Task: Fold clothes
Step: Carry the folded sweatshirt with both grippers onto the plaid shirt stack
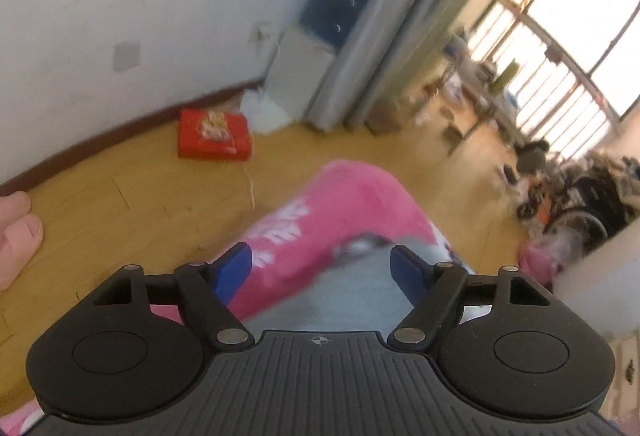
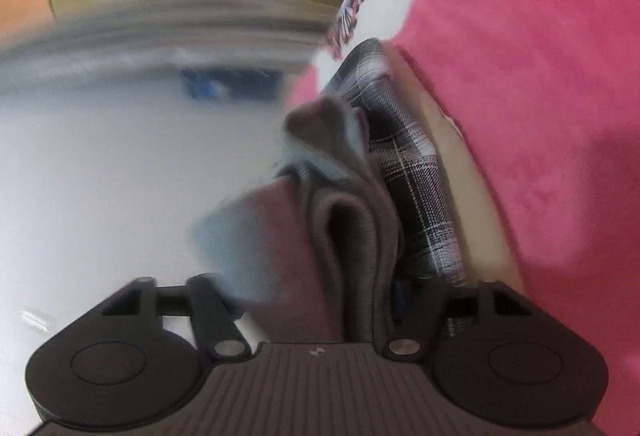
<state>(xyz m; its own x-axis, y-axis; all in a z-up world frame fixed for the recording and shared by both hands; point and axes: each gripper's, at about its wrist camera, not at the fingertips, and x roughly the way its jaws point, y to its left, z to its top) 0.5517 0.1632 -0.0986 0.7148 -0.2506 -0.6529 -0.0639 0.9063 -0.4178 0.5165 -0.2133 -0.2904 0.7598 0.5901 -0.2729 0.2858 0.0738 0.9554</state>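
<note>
Over pink bedding [image 1: 344, 204] | left gripper [image 1: 322, 268] hovering agape, gripping nothing | right gripper [image 2: 316, 292] gaping around grey cloth [image 2: 348, 220], grip unclear

Wrist views close over shared pink bedding [image 1: 352, 196]

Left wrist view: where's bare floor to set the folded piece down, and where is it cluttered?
Bare wood floor lies between the pink blanket, the red box by the wall, and the person's toes at the picture's left edge. Toward the window it is crowded with blurred furniture and clutter.
</note>
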